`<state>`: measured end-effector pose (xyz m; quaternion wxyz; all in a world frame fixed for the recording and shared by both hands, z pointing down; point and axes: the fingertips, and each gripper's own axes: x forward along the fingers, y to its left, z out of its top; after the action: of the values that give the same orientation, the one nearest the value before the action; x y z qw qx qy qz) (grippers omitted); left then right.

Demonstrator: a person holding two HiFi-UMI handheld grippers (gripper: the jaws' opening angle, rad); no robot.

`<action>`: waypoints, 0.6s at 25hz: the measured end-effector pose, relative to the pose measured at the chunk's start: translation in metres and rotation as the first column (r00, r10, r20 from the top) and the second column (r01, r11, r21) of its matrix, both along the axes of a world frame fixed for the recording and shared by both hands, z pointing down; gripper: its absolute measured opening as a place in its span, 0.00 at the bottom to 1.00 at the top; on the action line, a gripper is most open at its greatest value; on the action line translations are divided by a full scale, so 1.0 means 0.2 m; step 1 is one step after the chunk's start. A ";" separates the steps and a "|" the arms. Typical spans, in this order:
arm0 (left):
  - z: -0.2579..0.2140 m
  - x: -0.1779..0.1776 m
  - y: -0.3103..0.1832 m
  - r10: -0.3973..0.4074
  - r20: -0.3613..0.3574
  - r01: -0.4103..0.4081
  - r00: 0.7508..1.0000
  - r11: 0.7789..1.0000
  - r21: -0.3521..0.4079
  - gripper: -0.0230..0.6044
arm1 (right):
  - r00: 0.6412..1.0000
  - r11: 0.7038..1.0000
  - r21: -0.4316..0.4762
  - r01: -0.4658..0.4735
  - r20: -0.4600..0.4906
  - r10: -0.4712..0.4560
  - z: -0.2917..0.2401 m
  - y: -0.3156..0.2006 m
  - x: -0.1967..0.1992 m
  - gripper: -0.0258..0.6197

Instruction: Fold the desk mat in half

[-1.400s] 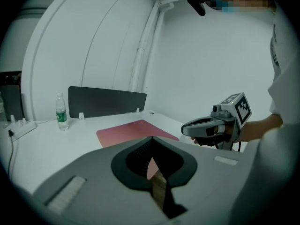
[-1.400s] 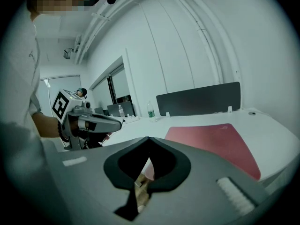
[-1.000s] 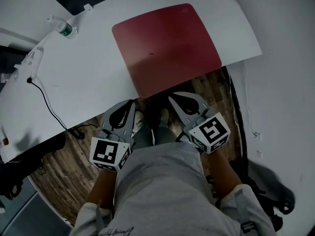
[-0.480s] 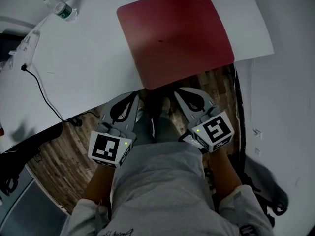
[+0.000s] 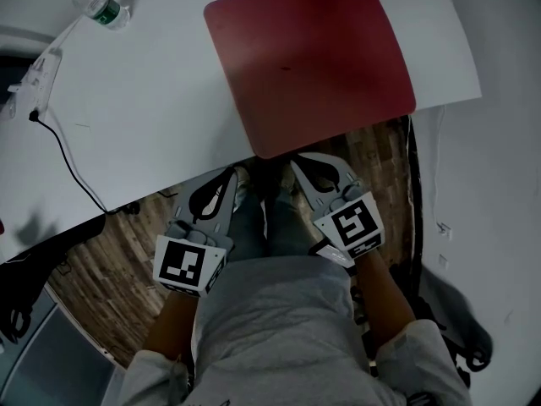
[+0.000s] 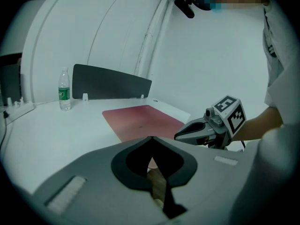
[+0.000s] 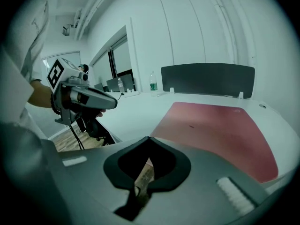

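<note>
Head view: desk mat near edge at table edge.

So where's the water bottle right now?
In the head view, the water bottle stands far left on the white desk, well left of the red desk mat.

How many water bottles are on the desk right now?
1. The water bottle stands upright near the desk's far left edge, by the dark divider panel. No other shows.

Desk mat on table, at its front edge; bottle far left, well apart. Left gripper & right gripper side by side before mat, over floor.
</note>
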<state>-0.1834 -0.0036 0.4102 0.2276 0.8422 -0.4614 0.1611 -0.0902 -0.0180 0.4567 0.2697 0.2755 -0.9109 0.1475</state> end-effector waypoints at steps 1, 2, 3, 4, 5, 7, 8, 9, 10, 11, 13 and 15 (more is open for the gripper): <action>0.01 -0.01 0.00 -0.001 -0.003 0.001 1.000 1.000 -0.003 0.07 | 1.000 1.000 0.002 0.012 -0.014 -0.012 0.03 0.00 -0.02 0.05; 0.03 -0.01 0.01 -0.002 -0.004 0.002 1.000 1.000 -0.006 0.07 | 0.999 1.000 0.002 0.024 -0.029 -0.024 0.05 0.01 -0.03 0.05; 0.03 -0.02 0.00 -0.004 -0.003 0.004 1.000 1.000 -0.011 0.07 | 0.998 0.999 0.001 0.035 -0.043 -0.034 0.08 0.01 -0.05 0.05; 0.04 -0.02 0.00 -0.006 -0.001 0.006 1.000 1.000 -0.016 0.07 | 0.998 0.999 -0.002 0.043 -0.054 -0.043 0.10 0.01 -0.06 0.05; 0.05 -0.03 0.00 -0.008 0.000 0.008 1.000 1.000 -0.023 0.07 | 0.997 0.999 -0.005 0.050 -0.062 -0.050 0.13 0.02 -0.08 0.05; 0.09 -0.04 0.01 -0.010 -0.003 0.010 1.000 0.999 -0.034 0.07 | 0.995 0.998 -0.007 0.060 -0.084 -0.061 0.19 0.02 -0.10 0.09; 0.11 -0.05 0.01 -0.011 -0.005 0.011 1.000 0.999 -0.037 0.07 | 0.992 0.998 -0.003 0.067 -0.104 -0.067 0.21 0.02 -0.10 0.09; 0.12 -0.05 0.00 -0.013 -0.005 0.012 1.000 0.999 -0.041 0.07 | 0.989 0.997 0.004 0.076 -0.129 -0.074 0.23 0.02 -0.10 0.10; 0.13 -0.06 0.00 -0.014 -0.004 0.014 1.000 0.999 -0.044 0.07 | 0.985 0.996 0.012 0.085 -0.151 -0.083 0.25 0.03 -0.10 0.11; 0.14 -0.06 0.00 -0.015 -0.003 0.015 1.000 0.999 -0.046 0.07 | 0.982 0.995 0.017 0.094 -0.167 -0.090 0.27 0.03 -0.11 0.12; 0.16 -0.07 0.00 -0.018 -0.003 0.018 1.000 0.999 -0.051 0.07 | 0.977 0.994 0.012 0.104 -0.187 -0.100 0.31 0.03 -0.12 0.14; 0.19 -0.08 0.01 -0.024 -0.003 0.024 1.000 0.998 -0.066 0.07 | 0.973 0.994 -0.004 0.106 -0.203 -0.105 0.35 0.04 -0.12 0.16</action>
<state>-0.1988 -0.0011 0.4478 0.2581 0.8290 -0.4654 0.1717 -0.1144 -0.0096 0.5269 0.3679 0.2414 -0.8923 0.1009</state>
